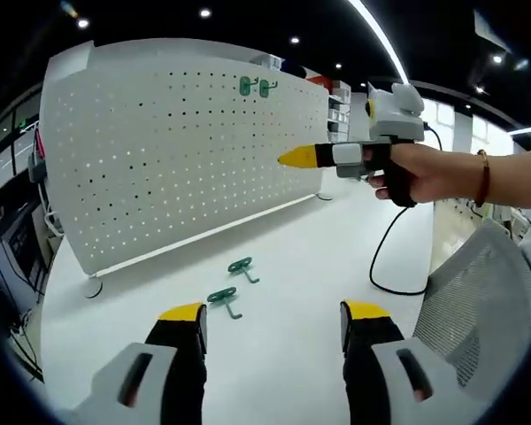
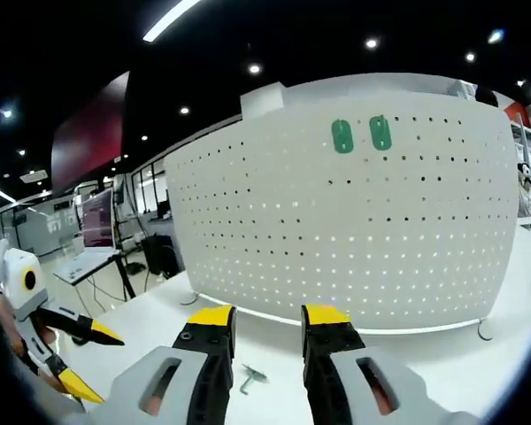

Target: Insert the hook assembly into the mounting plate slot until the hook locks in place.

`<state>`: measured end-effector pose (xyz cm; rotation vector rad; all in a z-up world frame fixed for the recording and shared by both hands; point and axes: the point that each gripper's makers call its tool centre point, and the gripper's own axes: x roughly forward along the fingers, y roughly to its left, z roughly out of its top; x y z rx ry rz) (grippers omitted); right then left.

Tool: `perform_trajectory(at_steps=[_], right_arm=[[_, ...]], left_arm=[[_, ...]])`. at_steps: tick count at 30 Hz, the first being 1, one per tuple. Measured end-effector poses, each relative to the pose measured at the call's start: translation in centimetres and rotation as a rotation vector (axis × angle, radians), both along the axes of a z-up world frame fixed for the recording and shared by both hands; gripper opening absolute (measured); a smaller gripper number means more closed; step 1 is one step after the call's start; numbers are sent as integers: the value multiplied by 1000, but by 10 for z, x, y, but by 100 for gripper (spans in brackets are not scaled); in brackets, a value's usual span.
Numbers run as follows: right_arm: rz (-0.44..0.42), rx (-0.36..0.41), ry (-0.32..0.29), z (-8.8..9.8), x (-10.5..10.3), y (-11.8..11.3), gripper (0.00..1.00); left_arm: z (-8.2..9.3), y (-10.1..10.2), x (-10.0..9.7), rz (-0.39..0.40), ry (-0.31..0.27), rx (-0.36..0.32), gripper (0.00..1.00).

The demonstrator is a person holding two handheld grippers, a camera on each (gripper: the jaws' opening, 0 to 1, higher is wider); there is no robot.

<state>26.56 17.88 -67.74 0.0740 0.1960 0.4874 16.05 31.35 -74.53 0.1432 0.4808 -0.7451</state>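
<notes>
A white pegboard plate (image 1: 177, 150) stands upright on the white table (image 1: 310, 257). Two green hooks (image 1: 257, 86) hang near its top edge, also seen as green hooks (image 2: 361, 135) on the pegboard (image 2: 354, 230). Two loose green hooks lie on the table, one (image 1: 242, 267) farther and one (image 1: 223, 299) nearer, just ahead of my left gripper (image 1: 274, 317), which is open and holds nothing. A hand holds my right gripper (image 1: 296, 158) in the air in front of the board. My right gripper (image 2: 270, 320) is open and empty. The left gripper (image 2: 88, 359) shows at lower left, jaws apart.
A grey mesh office chair (image 1: 478, 301) stands at the table's right edge. A black cable (image 1: 385, 257) trails across the table below the hand. One loose hook (image 2: 250, 379) lies on the table (image 2: 442, 372). Desks and monitors (image 2: 97, 221) stand behind, left of the board.
</notes>
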Motion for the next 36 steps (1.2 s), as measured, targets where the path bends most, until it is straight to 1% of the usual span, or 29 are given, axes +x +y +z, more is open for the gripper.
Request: perform_trajectory(at_steps=[1,5,7,9,13,15,18,22,24,25,26,28,30,33,34,36], right_arm=[[6,1,6,-2,-2,1,30],[20,-2,22,-8,-11,4,30],[42,-16,35,-16,-20,8,30],[39,-8,43,-21,-27,8,30],[68,-39,62,-32,-39,15,30],[69,-23,74,-37,-44,16,30],[83,-36,87,-43,-52,19,30],[86,-28,100,-49,-59,20,29],[86,-47,116,-54,-62,19,28],[83,-54,114,-55,-64,18,27],[85,-53,108,-55,-65,17,27],[88,-33,121,-58,-68,18,27],[72,-39,123,-60,-69,15,26],[74,-23,133,-63,-71,14,27],[76,-39,137,-65,-72,13,27],[74,-33,141,-66,-74,12,27]], left_arm=[[-2,2,1,4,6,13,62],[-4,5,5,22,6,24,62],[-9,6,6,18,8,49,60],[-13,6,6,8,17,62,59],[-18,9,10,27,36,68,59],[-20,10,12,28,42,74,57],[-22,9,13,24,47,79,56],[-28,10,17,29,63,108,51],[-30,11,20,34,73,109,51],[-31,11,21,32,73,110,51],[-31,10,21,27,69,113,50],[-33,9,23,18,74,127,49],[-36,8,25,12,76,141,49],[-40,11,29,4,68,185,47],[-41,11,30,4,69,191,47],[-44,12,33,3,75,190,47]])
